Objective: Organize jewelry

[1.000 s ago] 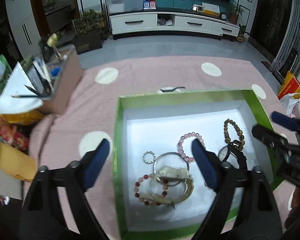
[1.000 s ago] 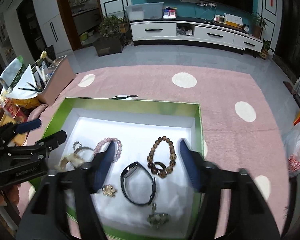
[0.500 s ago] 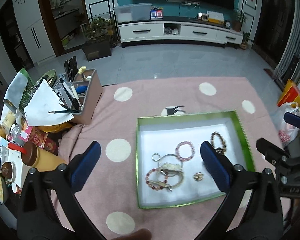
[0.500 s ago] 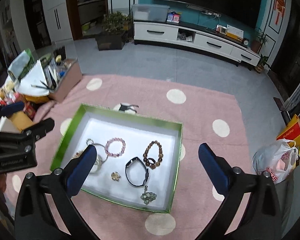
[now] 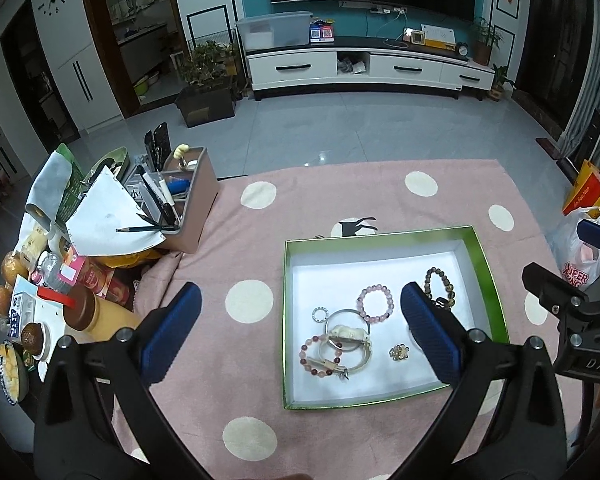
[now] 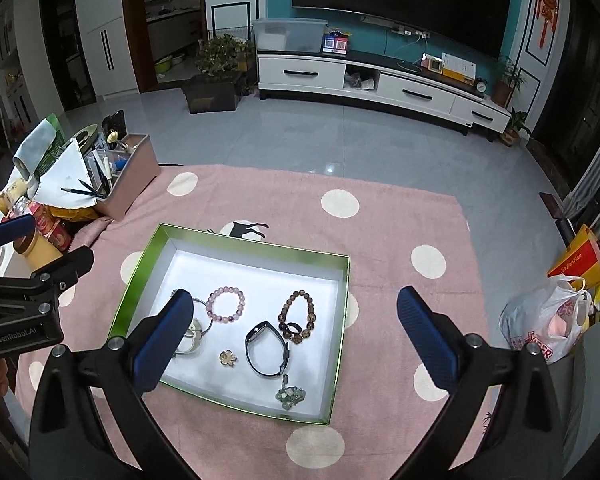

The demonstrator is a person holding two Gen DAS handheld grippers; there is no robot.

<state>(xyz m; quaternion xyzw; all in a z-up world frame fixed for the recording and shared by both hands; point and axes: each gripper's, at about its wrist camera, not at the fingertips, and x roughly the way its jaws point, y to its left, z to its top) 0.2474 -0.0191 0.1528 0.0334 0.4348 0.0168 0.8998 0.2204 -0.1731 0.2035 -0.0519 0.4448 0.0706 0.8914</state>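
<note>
While both grippers' fingers [image 6: 168, 334] hang spread and empty, the green box [image 6: 342, 320] on the pink cloth holds the jewelry. Inside it, left to right: bangles [image 6: 194, 334], pink bracelet [image 6: 225, 304], black band [image 6: 266, 349], brown bracelet [image 6: 298, 316].

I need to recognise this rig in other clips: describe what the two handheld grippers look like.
Both are black plastic clamp-style tools. Each left gripper and right gripper finger ends in a textured blue pad, with round silver bolts at the joints. White lettering marks each body, only partly readable. No cables or sleeves show.
</note>
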